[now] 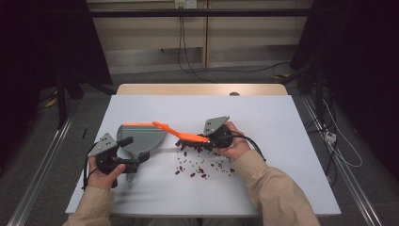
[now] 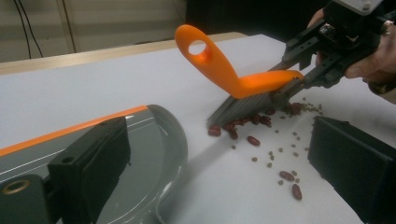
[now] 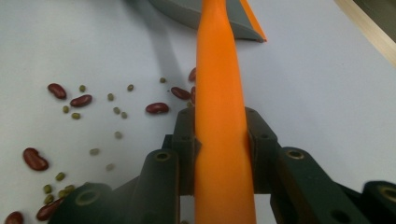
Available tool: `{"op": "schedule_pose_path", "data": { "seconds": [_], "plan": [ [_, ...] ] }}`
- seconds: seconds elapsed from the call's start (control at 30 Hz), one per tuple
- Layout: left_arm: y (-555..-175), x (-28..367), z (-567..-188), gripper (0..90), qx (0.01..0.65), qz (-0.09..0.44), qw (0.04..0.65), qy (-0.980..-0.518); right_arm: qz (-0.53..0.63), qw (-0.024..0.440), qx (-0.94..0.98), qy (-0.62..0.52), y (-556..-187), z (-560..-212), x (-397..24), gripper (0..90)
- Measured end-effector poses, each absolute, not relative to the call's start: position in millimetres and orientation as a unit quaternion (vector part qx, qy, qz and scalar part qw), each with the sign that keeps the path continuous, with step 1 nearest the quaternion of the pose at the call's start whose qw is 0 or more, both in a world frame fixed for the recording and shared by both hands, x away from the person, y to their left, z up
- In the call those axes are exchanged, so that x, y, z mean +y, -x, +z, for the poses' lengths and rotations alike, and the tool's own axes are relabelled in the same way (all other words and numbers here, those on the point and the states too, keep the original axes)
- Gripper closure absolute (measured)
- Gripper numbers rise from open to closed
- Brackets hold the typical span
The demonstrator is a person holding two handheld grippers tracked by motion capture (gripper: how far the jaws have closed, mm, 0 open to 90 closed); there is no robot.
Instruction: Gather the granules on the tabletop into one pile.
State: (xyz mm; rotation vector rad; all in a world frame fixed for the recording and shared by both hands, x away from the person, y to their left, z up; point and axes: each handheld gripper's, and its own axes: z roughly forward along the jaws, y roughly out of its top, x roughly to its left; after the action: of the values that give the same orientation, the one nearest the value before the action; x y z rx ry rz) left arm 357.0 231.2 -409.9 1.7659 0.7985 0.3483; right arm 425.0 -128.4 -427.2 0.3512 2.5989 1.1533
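The right gripper (image 1: pixel 214 137) is clamped on the orange brush (image 1: pixel 181 132), its two black jaws pressed against either side of the handle, as the right gripper view shows (image 3: pixel 223 140). The brush lies low across the middle of the table, its handle end with a hanging hole raised toward the dustpan (image 2: pixel 205 51) and its grey bristles (image 2: pixel 243 108) touching the surface among the beans.

The left gripper (image 1: pixel 123 151) sits at the near left, next to the grey dustpan (image 1: pixel 141 136). In the left gripper view its jaws stand wide apart, one over the pan (image 2: pixel 88 163) and the other over bare table; whether they grip the pan's handle I cannot tell. The dustpan rests flat, its orange-edged lip on the far side.

Dark red kidney beans (image 1: pixel 200 169) and small green beans (image 3: pixel 112 109) are scattered on the table between the hands, some bunched right against the bristles (image 2: pixel 243 122), others loose nearer the person.

The table (image 1: pixel 282 155) is covered in a plain white sheet, with a pale wooden edge (image 1: pixel 202 89) at the far side. Beyond it are a grey floor, trailing black cables (image 1: pixel 188 61), a light panelled wall and dark curtains to both sides.
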Motion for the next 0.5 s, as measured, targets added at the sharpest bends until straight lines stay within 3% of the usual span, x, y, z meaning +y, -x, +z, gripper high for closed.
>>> {"op": "schedule_pose_path", "data": {
  "seconds": [0.23,0.5],
  "plan": [
    [-356.5,231.3,-409.8,5.7,0.336,0.148,0.551,-0.75,0.404,0.138,0.896,-0.122,-418.1,-424.0,-133.0,71.0],
    [-358.4,231.0,-410.9,5.7,0.338,0.147,0.55,-0.75,0.42,0.152,0.884,-0.14,-435.0,-420.3,-130.2,71.0]
  ]
}}
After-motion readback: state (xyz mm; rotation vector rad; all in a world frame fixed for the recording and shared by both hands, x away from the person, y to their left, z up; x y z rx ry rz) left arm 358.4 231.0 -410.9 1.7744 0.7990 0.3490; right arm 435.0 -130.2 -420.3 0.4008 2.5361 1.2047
